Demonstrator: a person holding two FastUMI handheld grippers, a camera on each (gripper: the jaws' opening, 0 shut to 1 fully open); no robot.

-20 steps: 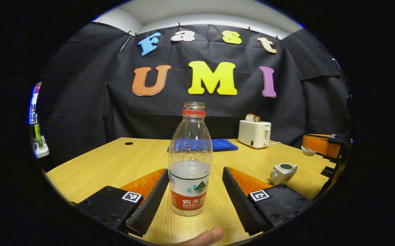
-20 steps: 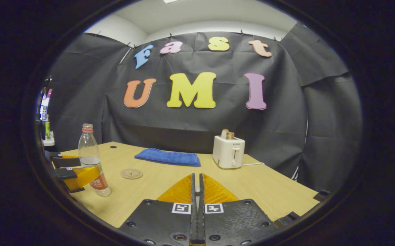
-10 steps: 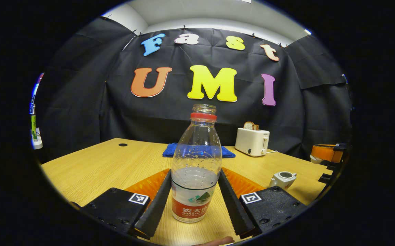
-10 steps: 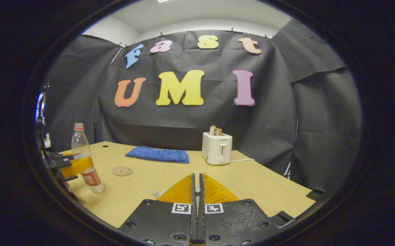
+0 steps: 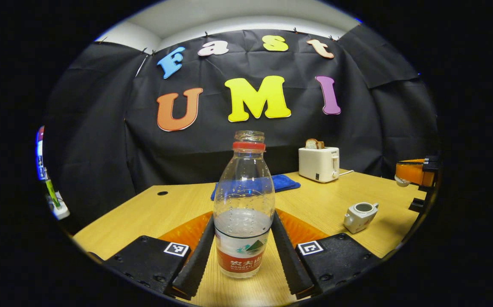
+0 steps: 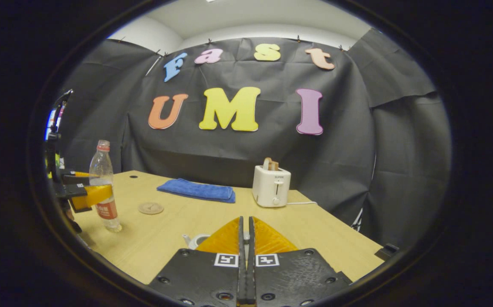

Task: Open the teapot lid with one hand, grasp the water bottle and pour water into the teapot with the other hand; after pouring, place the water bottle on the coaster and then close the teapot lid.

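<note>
The left gripper (image 5: 243, 251) clasps the water bottle (image 5: 243, 213), both fingers pressed against its lower body at the label; the bottle stands upright, uncapped, partly filled, over the wooden table (image 5: 152, 213). The teapot (image 5: 360, 214) sits on the table to the right of the bottle, well apart from it, its top open. In the right gripper view, the right gripper (image 6: 245, 238) has its fingers closed together, with a small pale object, too hidden to identify, lodged between the tips; the teapot (image 6: 195, 241) lies just beyond them, partly concealed. The coaster (image 6: 150, 208) lies flat near the bottle (image 6: 102, 187). A blue cloth (image 6: 196, 190) and a toaster (image 6: 271, 186) stand farther back.
</note>
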